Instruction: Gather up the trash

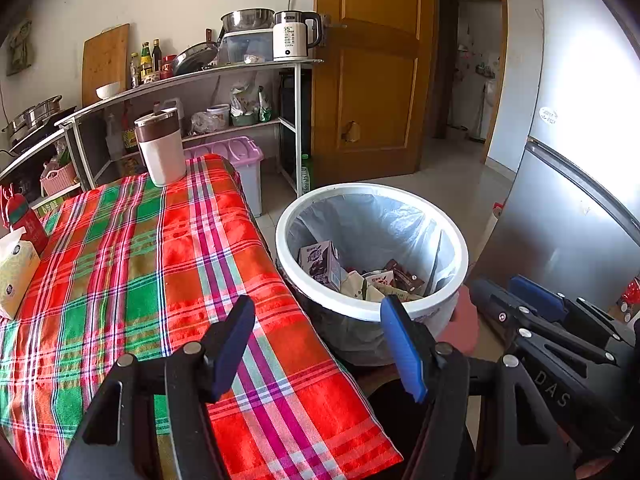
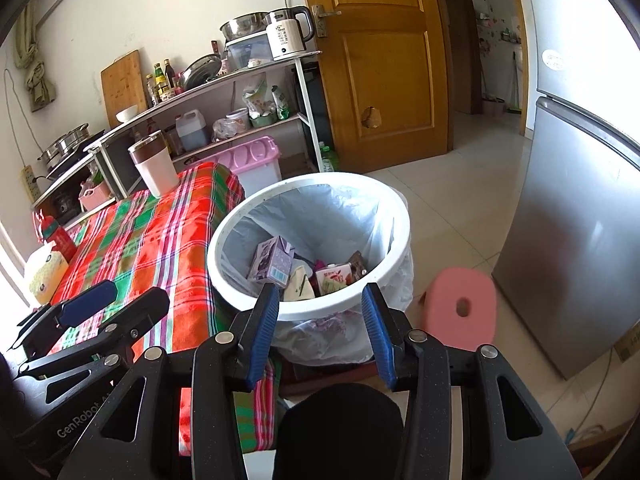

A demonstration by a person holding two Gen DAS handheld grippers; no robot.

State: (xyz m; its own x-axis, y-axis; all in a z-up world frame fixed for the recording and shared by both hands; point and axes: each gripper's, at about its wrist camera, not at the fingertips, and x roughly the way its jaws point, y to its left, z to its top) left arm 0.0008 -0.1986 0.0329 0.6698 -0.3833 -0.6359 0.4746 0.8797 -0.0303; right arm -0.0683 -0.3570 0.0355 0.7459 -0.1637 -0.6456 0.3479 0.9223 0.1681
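A white trash bin with a clear liner stands beside the table; it also shows in the right wrist view. Inside lie a purple milk carton, also seen in the right wrist view, and several wrappers. My left gripper is open and empty, above the table's right edge near the bin. My right gripper is open and empty, just in front of the bin's near rim. The right gripper shows at the right of the left wrist view.
The table has a red and green plaid cloth with a white and brown tumbler, a tissue box and a red bottle. A pink stool and a grey fridge stand right of the bin. A kitchen rack is behind.
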